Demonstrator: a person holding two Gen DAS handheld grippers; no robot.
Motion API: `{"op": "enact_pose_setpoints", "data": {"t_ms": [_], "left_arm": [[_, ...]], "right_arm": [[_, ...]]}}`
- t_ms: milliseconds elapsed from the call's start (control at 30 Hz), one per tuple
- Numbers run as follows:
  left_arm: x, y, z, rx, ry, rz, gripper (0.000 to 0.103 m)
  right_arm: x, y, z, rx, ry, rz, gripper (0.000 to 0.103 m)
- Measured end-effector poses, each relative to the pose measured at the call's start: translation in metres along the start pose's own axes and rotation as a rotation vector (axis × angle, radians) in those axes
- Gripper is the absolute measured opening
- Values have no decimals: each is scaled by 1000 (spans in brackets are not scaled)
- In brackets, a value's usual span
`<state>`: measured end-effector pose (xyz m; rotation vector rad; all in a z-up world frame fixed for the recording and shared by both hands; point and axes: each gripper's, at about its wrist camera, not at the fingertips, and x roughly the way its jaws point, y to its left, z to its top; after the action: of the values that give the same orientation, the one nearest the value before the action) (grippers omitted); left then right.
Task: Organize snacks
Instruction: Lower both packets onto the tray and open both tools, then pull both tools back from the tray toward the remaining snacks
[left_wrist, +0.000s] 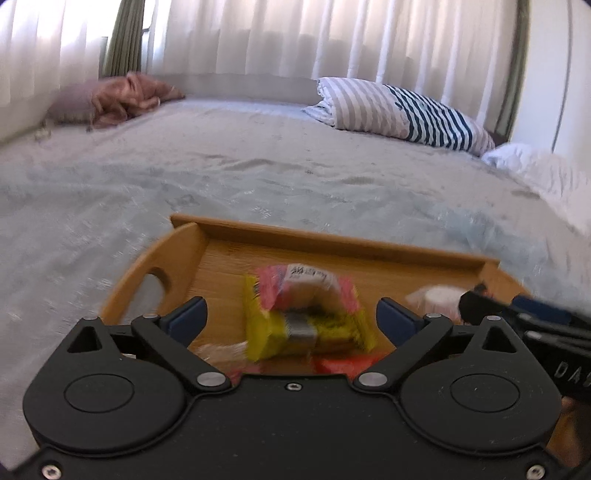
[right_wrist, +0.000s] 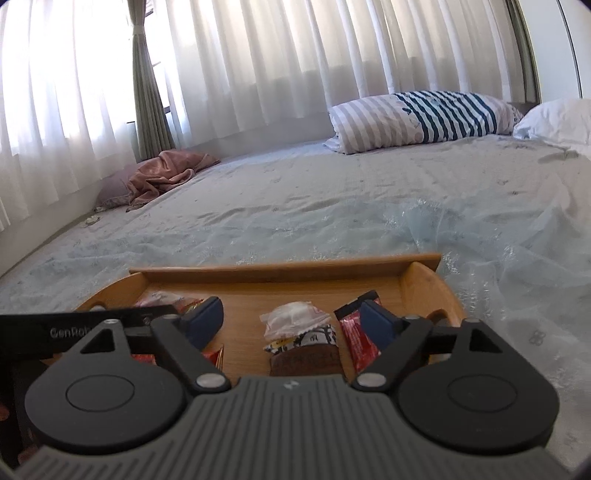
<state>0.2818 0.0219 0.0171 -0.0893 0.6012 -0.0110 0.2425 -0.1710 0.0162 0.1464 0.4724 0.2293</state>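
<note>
Several wrapped snacks are being kept in a wooden tray (right_wrist: 280, 271) that is lying on a bed (right_wrist: 295, 199). A yellow packet (left_wrist: 291, 328) with a pink packet (left_wrist: 306, 284) piled on it is being framed by the left gripper (left_wrist: 291, 317), whose jaws are standing wide, with neither pad touching either packet. A clear-wrapped white snack (right_wrist: 291, 317) resting on a brown packet (right_wrist: 304, 360) is being straddled by the right gripper (right_wrist: 293, 323), its jaws likewise spread wide and pressing on nothing. A red packet (right_wrist: 356, 338) is lying just beside the right finger of that gripper, and more red wrappers are being partly hidden behind its left finger. No earlier picture is given, so nothing is being said of jaw motion. A crinkled clear plastic sheet (right_wrist: 498, 258) is lying on the bed to the right of the tray. A striped pillow (right_wrist: 417, 120) and a white pillow (right_wrist: 554, 118) are resting at the far side, a pink blanket (right_wrist: 166, 171) is being left crumpled near the white curtains (right_wrist: 295, 55).
</note>
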Motion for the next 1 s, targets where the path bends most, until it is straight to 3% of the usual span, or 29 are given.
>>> {"op": "enact_pose_setpoints", "data": {"t_ms": [367, 500, 1000], "left_arm": [[-64, -5, -21, 74, -54, -33, 103], [-80, -2, -31, 74, -47, -54, 103], [-126, 10, -83, 84, -21, -66, 103]], "right_arm": [[-55, 9, -14, -61, -14, 59, 97], [-76, 15, -22, -92, -22, 84, 103], [-118, 25, -64, -103, -5, 85, 103]]}}
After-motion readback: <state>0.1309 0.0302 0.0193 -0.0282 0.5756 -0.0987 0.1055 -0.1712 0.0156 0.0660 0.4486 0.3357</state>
